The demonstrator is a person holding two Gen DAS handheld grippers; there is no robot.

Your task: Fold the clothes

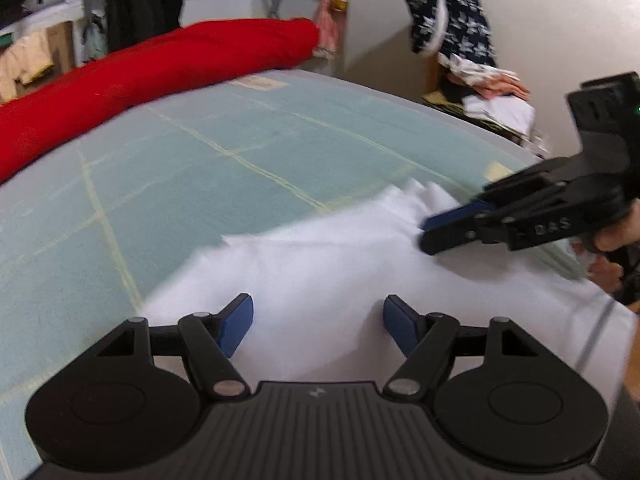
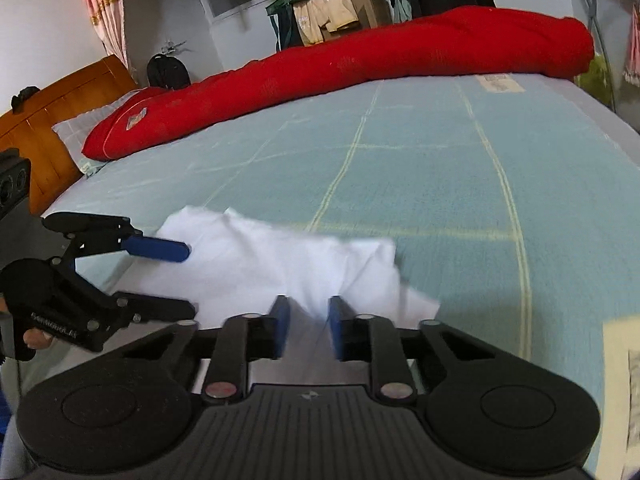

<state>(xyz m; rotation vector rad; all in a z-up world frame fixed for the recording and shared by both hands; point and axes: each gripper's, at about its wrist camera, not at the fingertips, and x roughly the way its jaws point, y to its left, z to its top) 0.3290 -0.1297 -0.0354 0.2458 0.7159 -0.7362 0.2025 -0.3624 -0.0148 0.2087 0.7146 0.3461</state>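
Note:
A white garment (image 1: 320, 264) lies crumpled on the near part of the pale green bed sheet (image 1: 208, 168). My left gripper (image 1: 318, 322) hovers low over its near side, open, with only cloth showing below its blue pads. The right gripper (image 1: 426, 236) comes in from the right, rolled on its side, its tip low over the garment's far right part. In the right wrist view the right gripper (image 2: 309, 326) has its jaws a narrow gap apart over a raised fold of the white garment (image 2: 280, 260); the pads do not visibly press on it. The left gripper (image 2: 188, 280) shows at the left, open.
A long red quilt roll (image 1: 160, 76) lies along the bed's far side. A wooden headboard (image 2: 44, 120) and a pillow stand at one end. A pile of clothes (image 1: 484, 92) sits beyond the bed's corner by the wall. A person's hand (image 1: 612, 240) holds the right gripper.

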